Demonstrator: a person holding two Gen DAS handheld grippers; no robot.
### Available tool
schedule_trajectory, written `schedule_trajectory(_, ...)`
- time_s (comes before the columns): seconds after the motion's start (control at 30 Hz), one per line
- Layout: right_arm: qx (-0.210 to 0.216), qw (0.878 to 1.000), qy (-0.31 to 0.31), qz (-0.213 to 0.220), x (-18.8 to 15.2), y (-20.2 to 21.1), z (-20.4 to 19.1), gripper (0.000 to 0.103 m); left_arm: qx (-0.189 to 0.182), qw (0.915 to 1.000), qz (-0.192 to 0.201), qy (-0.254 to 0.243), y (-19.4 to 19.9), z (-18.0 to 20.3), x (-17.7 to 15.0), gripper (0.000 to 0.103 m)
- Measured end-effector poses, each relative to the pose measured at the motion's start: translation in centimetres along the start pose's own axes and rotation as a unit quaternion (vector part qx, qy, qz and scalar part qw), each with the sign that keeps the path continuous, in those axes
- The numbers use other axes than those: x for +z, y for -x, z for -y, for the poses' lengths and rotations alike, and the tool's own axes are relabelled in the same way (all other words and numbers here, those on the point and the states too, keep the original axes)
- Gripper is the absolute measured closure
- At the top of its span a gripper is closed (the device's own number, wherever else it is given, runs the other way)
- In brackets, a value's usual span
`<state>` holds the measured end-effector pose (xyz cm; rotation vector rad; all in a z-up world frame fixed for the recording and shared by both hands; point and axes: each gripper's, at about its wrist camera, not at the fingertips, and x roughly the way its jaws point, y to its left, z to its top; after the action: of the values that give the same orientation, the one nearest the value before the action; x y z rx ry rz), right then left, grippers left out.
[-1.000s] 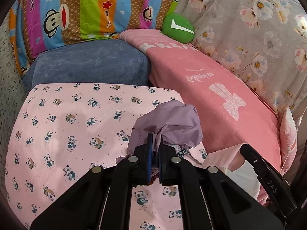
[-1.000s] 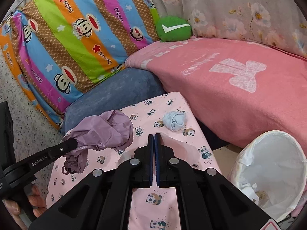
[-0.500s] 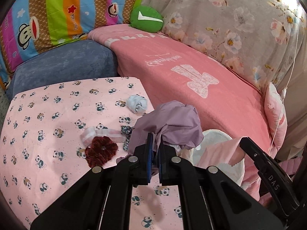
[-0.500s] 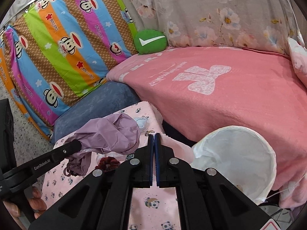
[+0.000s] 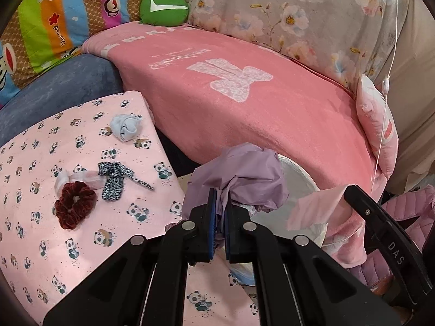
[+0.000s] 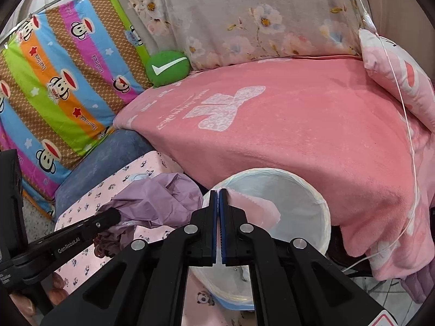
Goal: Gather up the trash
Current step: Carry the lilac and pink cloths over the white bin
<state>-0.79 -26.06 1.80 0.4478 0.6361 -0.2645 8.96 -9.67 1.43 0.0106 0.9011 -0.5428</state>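
My left gripper [image 5: 220, 203] is shut on a crumpled purple wrapper [image 5: 244, 176] and holds it over the near rim of the white trash bin [image 5: 299, 174]. The wrapper [image 6: 160, 203] also shows in the right wrist view, left of the bin [image 6: 299, 203]. My right gripper [image 6: 219, 203] is shut on a pink sheet [image 6: 252, 209], held over the bin's mouth; the sheet also shows in the left wrist view [image 5: 320, 212]. On the pink panda cloth [image 5: 54, 244] lie a light blue wad [image 5: 125, 128], a leopard-print scrap [image 5: 114, 179], a dark red scrunchie [image 5: 74, 206] and a pale pink strip [image 5: 78, 178].
A pink blanket [image 5: 258, 103] covers the sofa seat just behind the bin. A green cushion [image 5: 163, 7], a striped monkey-print pillow [image 6: 59, 81], a blue cushion [image 5: 54, 92] and a floral cover [image 6: 258, 19] stand behind. A thin white cord [image 6: 405, 114] hangs at right.
Both grippers have swung right from above the panda cloth to over the bin, carrying the purple wrapper and the pink sheet. The scraps on the cloth came into view.
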Motion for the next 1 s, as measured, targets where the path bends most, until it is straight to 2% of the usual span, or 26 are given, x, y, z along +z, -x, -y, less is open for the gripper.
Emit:
schedule_trajectory(0.43, -0.011, 1.0, -0.026, -0.012, -0.6, -1.3, 4.2, 0.1, -0.007, 0.999, -0.037, -0.024, -4.1, 4.1, -0.7, 0.098)
schedule_trajectory(1.0, -0.022, 0.999, -0.032, -0.014, 0.0, -2.3, 4.9, 0.1, -0.019, 0.9974, -0.063, -0.028, -6.4, 5.1, -0.5, 0.096)
